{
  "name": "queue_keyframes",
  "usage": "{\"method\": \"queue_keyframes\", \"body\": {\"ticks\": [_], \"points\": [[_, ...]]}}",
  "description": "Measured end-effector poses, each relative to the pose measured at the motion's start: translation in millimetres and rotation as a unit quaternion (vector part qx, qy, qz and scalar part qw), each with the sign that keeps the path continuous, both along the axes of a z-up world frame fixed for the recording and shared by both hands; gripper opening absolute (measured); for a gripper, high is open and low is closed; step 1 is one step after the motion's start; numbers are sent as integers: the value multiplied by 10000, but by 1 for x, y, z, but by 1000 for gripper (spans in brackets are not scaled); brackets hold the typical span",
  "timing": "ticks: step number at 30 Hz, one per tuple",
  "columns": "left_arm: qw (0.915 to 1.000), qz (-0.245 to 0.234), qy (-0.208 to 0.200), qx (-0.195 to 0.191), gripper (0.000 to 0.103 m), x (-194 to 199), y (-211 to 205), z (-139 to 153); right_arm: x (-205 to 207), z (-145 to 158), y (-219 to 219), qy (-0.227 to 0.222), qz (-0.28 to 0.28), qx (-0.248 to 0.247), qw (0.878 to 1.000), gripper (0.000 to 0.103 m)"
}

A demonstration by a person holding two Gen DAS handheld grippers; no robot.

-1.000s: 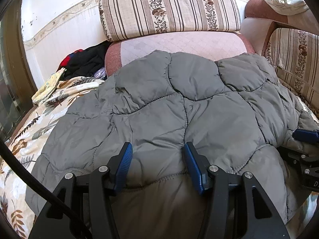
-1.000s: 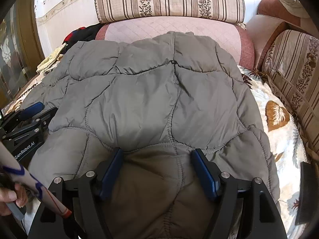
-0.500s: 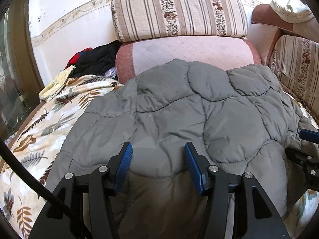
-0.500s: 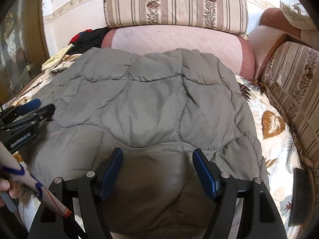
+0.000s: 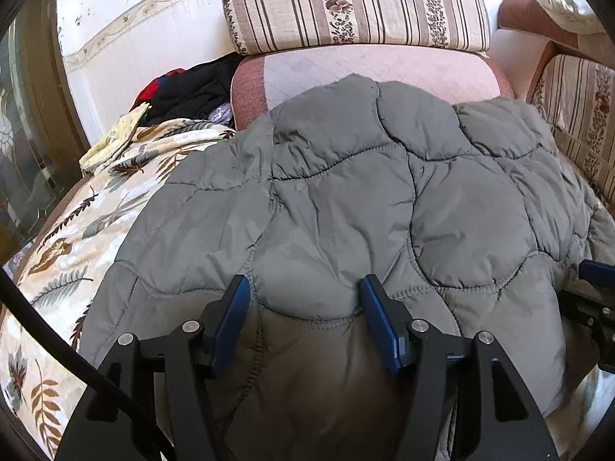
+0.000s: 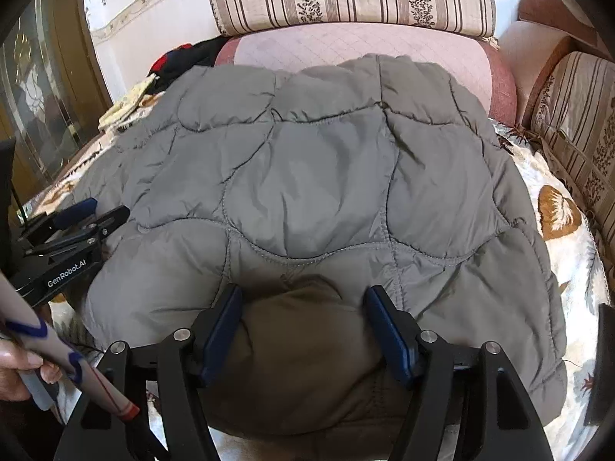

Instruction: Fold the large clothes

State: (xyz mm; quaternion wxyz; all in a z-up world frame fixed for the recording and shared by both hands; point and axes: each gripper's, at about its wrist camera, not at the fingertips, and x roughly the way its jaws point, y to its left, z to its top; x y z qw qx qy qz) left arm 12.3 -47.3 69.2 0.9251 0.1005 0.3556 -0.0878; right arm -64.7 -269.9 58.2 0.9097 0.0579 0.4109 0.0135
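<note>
Jacket: a grey quilted jacket (image 5: 346, 199) lies spread across the leaf-print cover (image 5: 65, 246) of the seat, its far edge up against the pink cushion (image 5: 369, 69), its near edge bunched under both grippers.
Fold state: judging by the doubled, puffy near edge, one fold looks made; the far part is fairly flat, with creases along the stitch lines.
Left gripper: the left gripper (image 5: 303, 322) straddles the near hem, blue pads set apart with padded cloth bulging between them; its jaws have just been opening, and the pads appear to have let go rather than pinch.
Right gripper: the right gripper (image 6: 303, 326) sits over the near hem on the right side, a darker inner layer mounded between its pads; its jaws have just been closing, but they stand wide and I see no firm pinch, so I read it as not gripping.
Step in hand: likely re-gripping the near edge for the next fold.
Doing it well: take both layers deep between the pads, both sides alike, so the slippery shell does not slide out.
Risk: trapped air may spring the fold back; press it flat.
Surroundings: striped cushion (image 5: 353, 4) at the far side, dark clothes (image 5: 192, 88) far left.
</note>
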Motion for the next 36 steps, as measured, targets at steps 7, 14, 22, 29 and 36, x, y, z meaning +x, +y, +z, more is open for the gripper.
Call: {"method": "queue_keyframes", "body": {"ticks": [7, 14, 22, 29, 36], "points": [[9991, 422, -59, -42, 59, -21, 42, 22, -29, 21, -26, -168, -408, 248, 9987, 63], [9922, 1146, 390, -288, 59, -23, 104, 7, -69, 20, -72, -84, -1135, 403, 9927, 53], [9925, 1198, 238, -15, 62, -25, 94, 2, -63, -1, -89, 307, -1326, 631, 9887, 47], [9978, 652, -57, -135, 62, -49, 60, 12, -69, 23, -62, -356, -1067, 210, 9934, 49], [9982, 589, 95, 17, 66, -42, 46, -9, -54, 3, -44, 2, -784, 27, 9969, 50]]}}
